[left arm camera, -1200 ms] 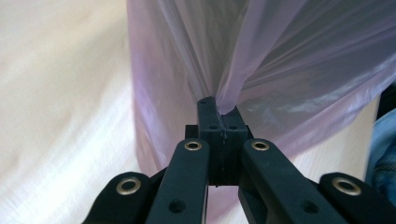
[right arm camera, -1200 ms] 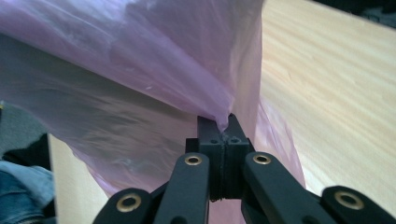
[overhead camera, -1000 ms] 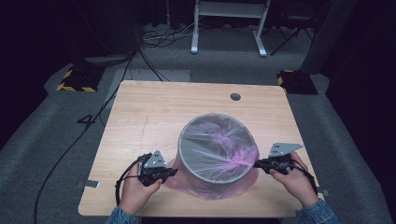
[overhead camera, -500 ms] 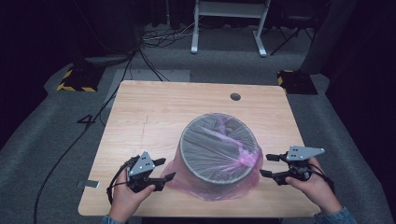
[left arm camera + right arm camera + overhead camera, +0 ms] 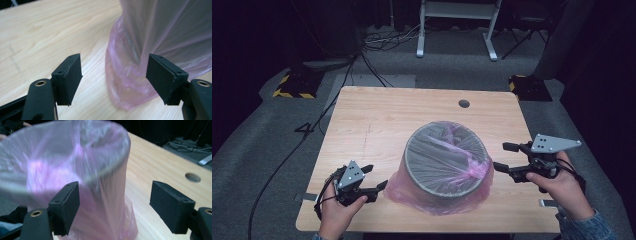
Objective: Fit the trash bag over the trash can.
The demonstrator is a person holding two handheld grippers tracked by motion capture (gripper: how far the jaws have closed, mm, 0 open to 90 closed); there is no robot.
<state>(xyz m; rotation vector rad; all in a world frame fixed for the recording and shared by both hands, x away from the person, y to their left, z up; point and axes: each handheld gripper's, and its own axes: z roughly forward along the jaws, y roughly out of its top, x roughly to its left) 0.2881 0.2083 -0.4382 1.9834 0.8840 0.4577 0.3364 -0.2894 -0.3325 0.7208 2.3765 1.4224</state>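
Bin [image 5: 446, 161] stands lined — pink bag [image 5: 438, 196] draped over its rim (skirt pooled on the bench [image 5: 377, 120]); left gripper [image 5: 371, 179] and right gripper [image 5: 503, 156] both spread, holding nothing — only tidying seems left.

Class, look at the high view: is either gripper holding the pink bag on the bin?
No: the left gripper and right gripper both stand open beside the pink bag, apart from it.

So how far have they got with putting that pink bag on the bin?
The pink bag already covers the bin, its skirt pooled on the table. Nothing is in hand: the left gripper and right gripper stand open beside it. What seems left, at most, is tidying the knotted bunch at the rim.
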